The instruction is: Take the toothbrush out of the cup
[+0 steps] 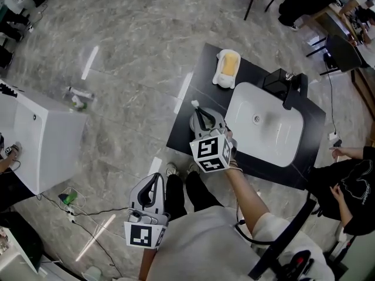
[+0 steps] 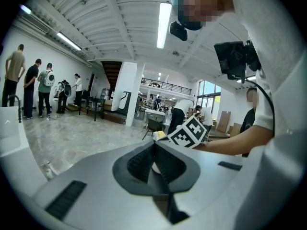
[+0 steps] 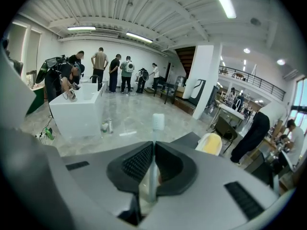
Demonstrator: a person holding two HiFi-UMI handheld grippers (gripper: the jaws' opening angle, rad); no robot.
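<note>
Right gripper (image 3: 152, 152) pinches the toothbrush (image 3: 157, 122) handle, bristles up, I'd guess for a straight pull. Left gripper (image 2: 153, 150) sits closed and empty, out of the way.

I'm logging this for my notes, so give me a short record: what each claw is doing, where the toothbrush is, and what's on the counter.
Right claw: shut on the toothbrush handle, bristles up
Left claw: shut, empty, held off the counter beside the person's legs
Cup: not made out in any view
Counter: black, with a white sink
Also on counter: yellow block in a white dish
</note>
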